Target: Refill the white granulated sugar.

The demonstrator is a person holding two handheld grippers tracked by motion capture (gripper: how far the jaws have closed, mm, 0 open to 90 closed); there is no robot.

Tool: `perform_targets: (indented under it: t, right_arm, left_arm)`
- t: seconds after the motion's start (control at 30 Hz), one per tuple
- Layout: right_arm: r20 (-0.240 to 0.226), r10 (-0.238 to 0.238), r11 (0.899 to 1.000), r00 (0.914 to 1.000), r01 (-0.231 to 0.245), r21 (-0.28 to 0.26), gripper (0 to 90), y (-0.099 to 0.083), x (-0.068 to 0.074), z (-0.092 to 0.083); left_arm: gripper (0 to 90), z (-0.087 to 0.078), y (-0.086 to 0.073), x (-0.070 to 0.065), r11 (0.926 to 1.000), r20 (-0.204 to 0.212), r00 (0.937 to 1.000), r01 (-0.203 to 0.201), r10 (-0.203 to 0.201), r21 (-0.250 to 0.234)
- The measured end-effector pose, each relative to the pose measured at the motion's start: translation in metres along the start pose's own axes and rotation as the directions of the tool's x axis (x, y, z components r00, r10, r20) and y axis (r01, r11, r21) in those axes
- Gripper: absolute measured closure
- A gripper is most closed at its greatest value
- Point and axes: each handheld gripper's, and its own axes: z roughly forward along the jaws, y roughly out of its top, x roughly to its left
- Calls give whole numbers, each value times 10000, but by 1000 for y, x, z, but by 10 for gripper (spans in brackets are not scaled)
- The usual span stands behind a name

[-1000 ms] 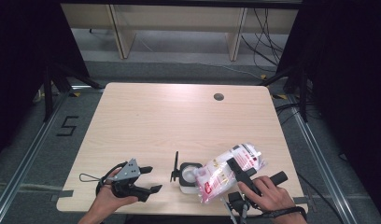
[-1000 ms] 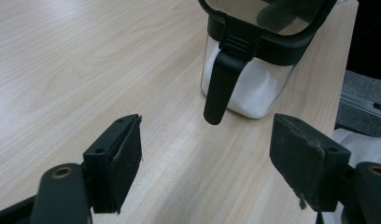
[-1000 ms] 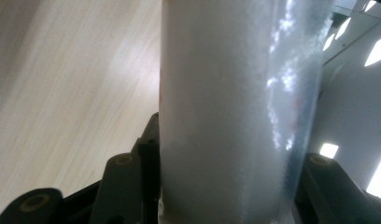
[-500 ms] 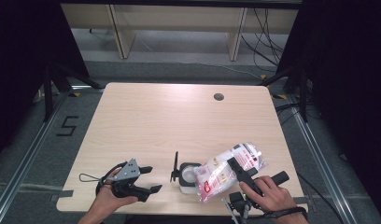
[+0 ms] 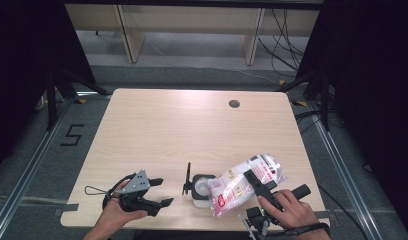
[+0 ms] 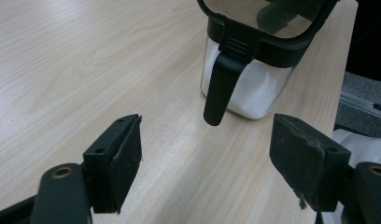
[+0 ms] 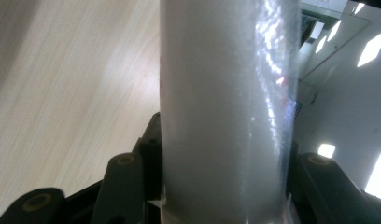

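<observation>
The right gripper pinches a white plastic bag of powder across its middle, both jaws pressed into its sides, tilted with its low end over the open container. The left gripper rests at 8 o'clock on the table, jaws spread and empty, aimed at the container's hanging black lid latch. The container stands close to the near edge at 6 o'clock; from 9 round to 3 o'clock the tabletop is open. The bag bears red print, too small to read. Nothing has shifted since the earlier frames.
</observation>
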Motion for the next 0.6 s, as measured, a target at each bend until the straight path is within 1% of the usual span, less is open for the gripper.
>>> perform_targets:
  t: [0.07, 0.13, 0.17, 0.3, 0.33, 0.37, 0.4, 0.43, 0.47, 0.5, 0.53, 0.57, 0.6]
  right_arm:
    - [-102, 111, 9999, 9999, -111, 31, 545, 0, 1, 0]
    - [-156, 269, 9995, 9995, -266, 172, 545, 0, 2, -1]
    - [-225, 300, 9995, 9993, -297, 135, 545, 0, 2, 0]
    - [-91, 130, 9999, 9999, -130, -31, 546, -1, 1, 2]
    - [-170, 102, 9999, 9998, -103, -13, 546, 0, 1, 2]
    - [-170, 102, 9999, 9998, -103, -13, 546, 0, 1, 2]
    - [-251, 302, 9995, 9992, -299, 129, 546, 0, 2, 2]
    - [-224, 364, 9992, 9991, -360, 180, 546, 0, 3, 2]
    - [-307, 308, 9993, 9991, -301, 217, 546, 1, 2, 2]
    - [-287, 296, 9994, 9991, -291, 167, 546, 1, 3, 2]
    - [-259, -93, 10000, 9996, 94, 11, 546, 2, 0, 4]
    - [-252, 284, 9994, 9993, -279, 184, 547, 3, 4, 3]
    - [-245, 236, 9996, 9994, -232, 173, 547, 3, 4, 3]
  left_arm:
    - [250, 0, 0, 0, 9999, -19, 10000, -79, 79, 74]
    - [250, 0, 0, 0, 10000, 5, 10000, 51, -51, -44]
    - [250, 0, 0, 0, 10000, 5, 10000, 45, -45, -43]
    - [250, 0, 0, 0, 10000, 3, 10000, -20, 20, 20]
    - [250, 0, 0, 0, 10000, -27, 10000, -68, 68, 64]
    - [250, -1, 0, 2, 9996, -63, 9998, -211, 212, 202]
    - [250, -1, 0, 1, 9997, -44, 9999, -165, 166, 166]
    - [250, -1, 0, 2, 9996, -59, 9998, -212, 213, 205]
    - [250, -1, 0, 2, 9996, -51, 9998, -212, 213, 196]
    - [250, -1, 0, 1, 9997, -17, 9998, -178, 179, 168]
    - [250, 0, 0, 1, 9999, 5, 10000, -91, 91, 92]
    - [250, 0, 0, 1, 9998, 44, 9998, -187, 187, 87]
    - [250, 0, 0, 1, 9999, 36, 9999, -113, 113, 79]
